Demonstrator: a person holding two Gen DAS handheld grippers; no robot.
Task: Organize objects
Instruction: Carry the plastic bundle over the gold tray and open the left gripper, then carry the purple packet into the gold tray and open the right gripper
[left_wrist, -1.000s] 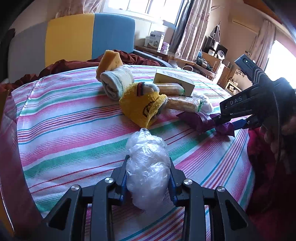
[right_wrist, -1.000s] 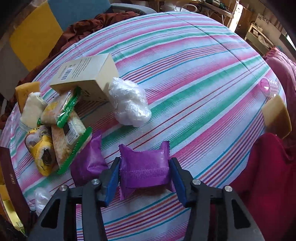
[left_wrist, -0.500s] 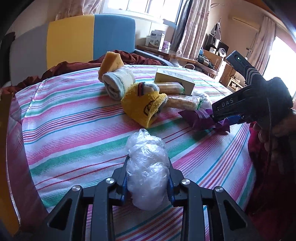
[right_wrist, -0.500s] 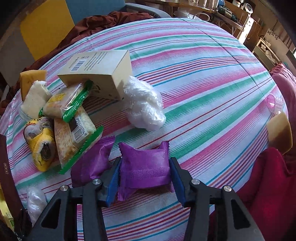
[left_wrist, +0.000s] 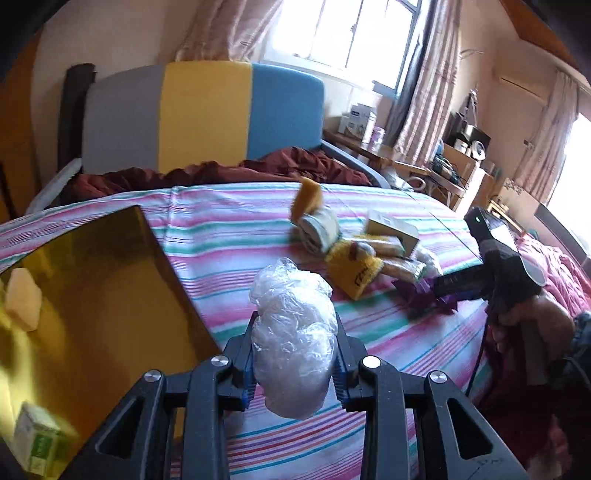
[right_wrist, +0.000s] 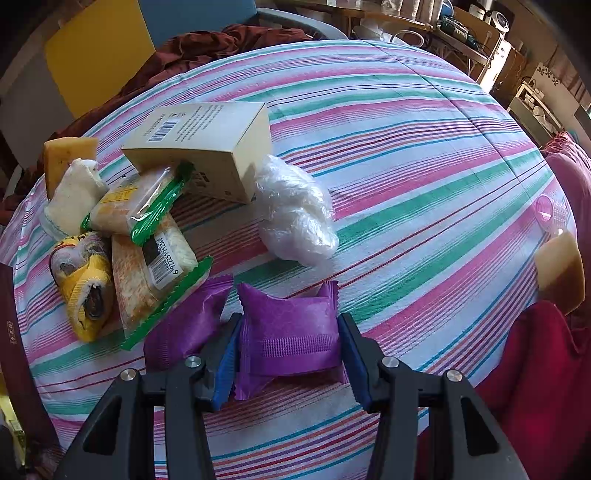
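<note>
My left gripper (left_wrist: 293, 354) is shut on a crumpled clear plastic bag (left_wrist: 293, 332), held above the striped cloth beside a gold-lined box (left_wrist: 92, 295) at the left. My right gripper (right_wrist: 288, 343) is shut on a purple snack packet (right_wrist: 288, 332) low over the cloth. A second purple packet (right_wrist: 184, 325) lies just left of it. The right gripper also shows in the left wrist view (left_wrist: 443, 291), holding the purple packet near the pile.
A pile lies on the striped table (right_wrist: 424, 155): a cream box (right_wrist: 199, 147), two green-edged snack packs (right_wrist: 147, 251), a yellow sock (right_wrist: 85, 291), a rolled towel (right_wrist: 70, 199), a sponge (right_wrist: 62, 155), another clear bag (right_wrist: 295, 218). A second sponge (right_wrist: 561, 269) sits at the right edge.
My left gripper has lifted and swung left with the plastic bag, bringing the gold-lined box into view. My right gripper has edged closer to the pile with the purple packet.
</note>
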